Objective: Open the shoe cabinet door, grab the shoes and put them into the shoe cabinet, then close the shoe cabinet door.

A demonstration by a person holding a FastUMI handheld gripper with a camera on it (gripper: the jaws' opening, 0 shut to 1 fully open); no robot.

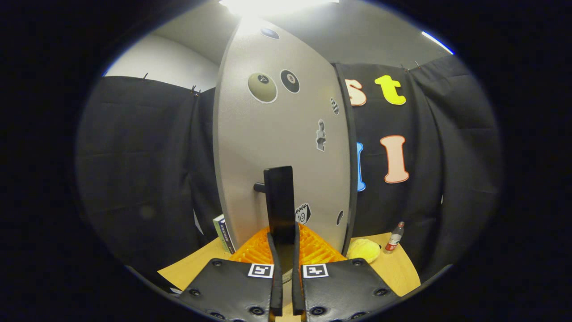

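Observation:
The shoe cabinet's pale grey door [286, 134], dotted with stickers, stands upright just ahead of me. Its black vertical handle [279, 197] sticks out on a short peg. My gripper [284, 239] is shut on the lower end of that handle, with the black pads of both orange ribbed fingers [319, 250] pressing its sides. The door's dark right edge [351, 156] faces me slightly; I cannot tell how far the door is swung. A yellow soft item [364, 249], perhaps a shoe, lies on the wooden table [402, 273] to the right of the door's foot.
A small plastic bottle [394, 238] with a red label stands on the table right of the yellow item. A box [223, 232] leans at the door's lower left. Black cloth walls close in behind and on both sides.

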